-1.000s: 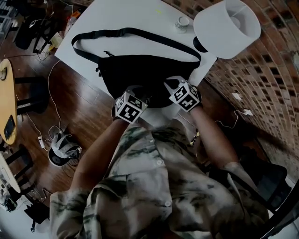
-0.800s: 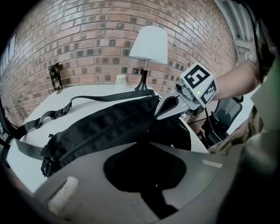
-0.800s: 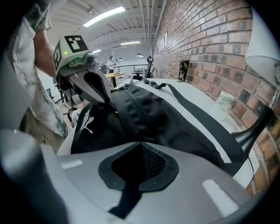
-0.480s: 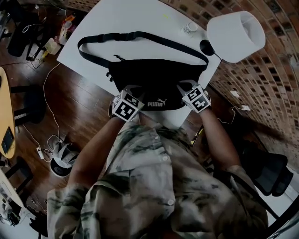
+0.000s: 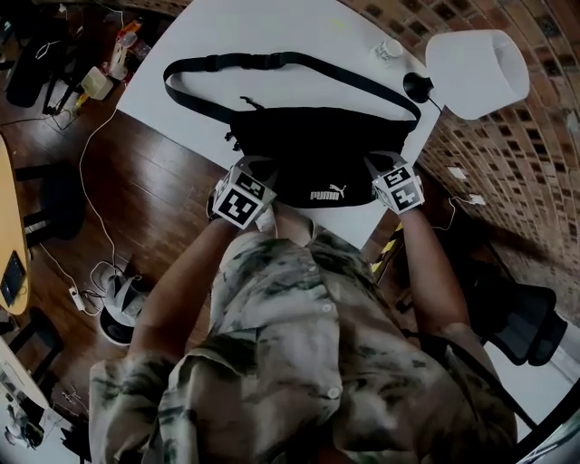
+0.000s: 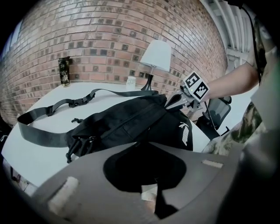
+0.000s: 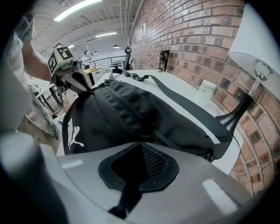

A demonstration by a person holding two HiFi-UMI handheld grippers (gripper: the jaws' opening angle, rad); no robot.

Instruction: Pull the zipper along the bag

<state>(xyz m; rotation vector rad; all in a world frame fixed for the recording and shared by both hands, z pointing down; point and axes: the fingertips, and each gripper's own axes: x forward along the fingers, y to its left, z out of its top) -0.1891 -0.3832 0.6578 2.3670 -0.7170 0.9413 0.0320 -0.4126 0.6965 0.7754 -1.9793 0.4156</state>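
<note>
The bag [image 5: 317, 149] lay at the table's [image 5: 227, 36] near edge, with its strap [image 5: 272, 62] looped behind. The left gripper [image 6: 139, 144] was clamped on black fabric at one end and the right gripper [image 7: 141, 142] on the other. Dark cloth filled both jaw gaps, so whether either held the zipper pull could not be told.

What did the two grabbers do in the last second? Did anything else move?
The left gripper and right gripper slid apart along the near edge of the bag, toward its two ends. This uncovered the white logo between them. Each is clamped on the bag. The bag, its strap and the lamp stayed on the table.
</note>
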